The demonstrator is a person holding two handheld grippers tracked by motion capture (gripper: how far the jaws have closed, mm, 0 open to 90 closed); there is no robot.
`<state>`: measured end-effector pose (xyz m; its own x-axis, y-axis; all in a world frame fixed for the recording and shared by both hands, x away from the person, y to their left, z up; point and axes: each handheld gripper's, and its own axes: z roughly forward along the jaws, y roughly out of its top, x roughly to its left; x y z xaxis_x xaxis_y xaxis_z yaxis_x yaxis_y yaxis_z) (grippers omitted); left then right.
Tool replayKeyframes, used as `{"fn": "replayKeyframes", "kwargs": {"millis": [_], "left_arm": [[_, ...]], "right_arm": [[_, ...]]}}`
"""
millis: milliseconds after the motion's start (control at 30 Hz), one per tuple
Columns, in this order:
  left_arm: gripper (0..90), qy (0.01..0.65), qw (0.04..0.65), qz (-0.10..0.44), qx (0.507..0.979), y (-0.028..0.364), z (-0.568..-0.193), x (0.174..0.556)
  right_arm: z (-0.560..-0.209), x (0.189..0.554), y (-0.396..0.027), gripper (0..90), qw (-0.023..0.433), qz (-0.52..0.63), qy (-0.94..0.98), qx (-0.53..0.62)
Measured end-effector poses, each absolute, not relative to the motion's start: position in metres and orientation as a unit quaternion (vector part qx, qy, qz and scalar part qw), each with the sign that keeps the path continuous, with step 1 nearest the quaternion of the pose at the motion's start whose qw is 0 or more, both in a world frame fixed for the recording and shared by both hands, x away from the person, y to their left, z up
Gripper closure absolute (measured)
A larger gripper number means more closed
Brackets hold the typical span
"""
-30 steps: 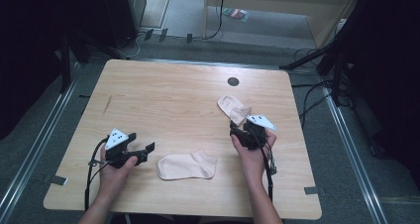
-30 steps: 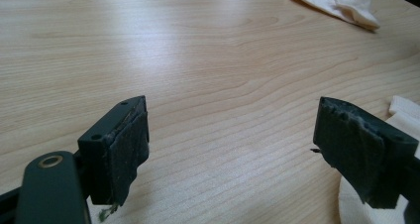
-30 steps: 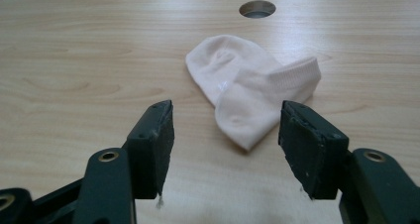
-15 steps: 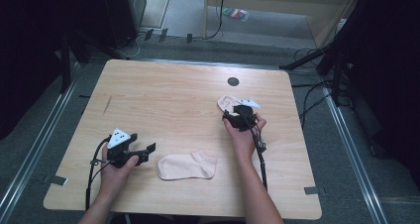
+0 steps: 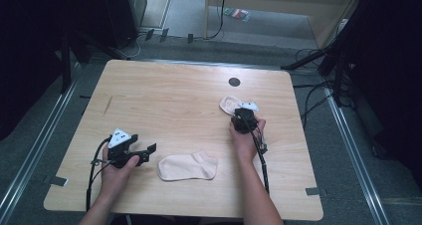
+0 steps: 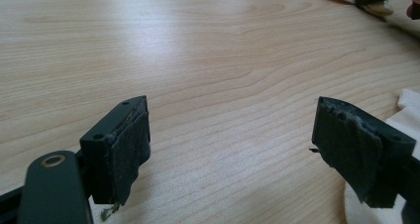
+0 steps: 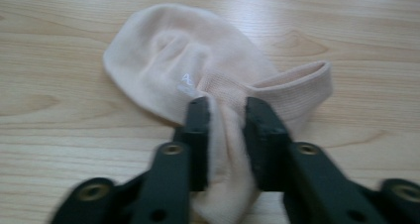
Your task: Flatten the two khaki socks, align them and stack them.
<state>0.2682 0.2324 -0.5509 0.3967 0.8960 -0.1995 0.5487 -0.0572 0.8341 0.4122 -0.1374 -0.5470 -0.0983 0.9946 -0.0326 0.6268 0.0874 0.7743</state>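
Near the table's (image 5: 164, 93) right edge, right gripper (image 7: 225, 117) pinches sock (image 7: 198, 70); left gripper (image 6: 230, 144) gapes.

We hold the left gripper (image 5: 149, 149) low at the near left of the table, its 2 jaws spread wide and pointing to our right, our left hand (image 5: 118, 166) wrapped around its body. Our right hand (image 5: 244, 138) reaches forward, and the right gripper (image 7: 226, 135) has its jaws pinched on a fold of cloth.
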Motion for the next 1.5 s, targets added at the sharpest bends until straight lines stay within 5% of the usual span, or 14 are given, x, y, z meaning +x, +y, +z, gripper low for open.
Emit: {"fn": "replayKeyframes", "kwargs": {"millis": [267,567,1100,1133,1167,1233,1333,1500], "left_arm": [[15.5,0.516,0.455,0.191,0.700,0.233,-0.551,0.269],[15.6,0.516,0.453,0.195,0.700,0.232,-0.551,0.269],[15.5,0.516,0.453,0.193,0.701,0.232,-0.551,0.269],[15.6,0.517,0.453,0.193,0.701,0.232,-0.551,0.269],[15.5,0.516,0.453,0.193,0.701,0.232,-0.551,0.269],[15.5,0.516,0.453,0.194,0.700,0.232,-0.551,0.269],[15.6,0.517,0.453,0.193,0.700,0.232,-0.551,0.269],[15.5,0.517,0.452,0.194,0.701,0.232,-0.551,0.270]], "right_arm": [[-0.537,0.405,-0.147,84.3,0.294,0.357,0.653,0.600],[-0.500,0.367,-0.096,84.2,0.264,0.441,0.689,0.511],[-0.523,0.337,-0.023,83.5,0.201,0.454,0.767,0.407],[-0.526,0.338,-0.022,78.4,0.192,0.453,0.775,0.398],[-0.526,0.340,-0.024,49.2,0.177,0.455,0.776,0.400],[-0.520,0.342,-0.033,40.9,0.165,0.466,0.765,0.412],[-0.512,0.342,-0.046,44.0,0.170,0.488,0.742,0.428],[-0.500,0.337,-0.063,62.7,0.191,0.490,0.729,0.438]]}}
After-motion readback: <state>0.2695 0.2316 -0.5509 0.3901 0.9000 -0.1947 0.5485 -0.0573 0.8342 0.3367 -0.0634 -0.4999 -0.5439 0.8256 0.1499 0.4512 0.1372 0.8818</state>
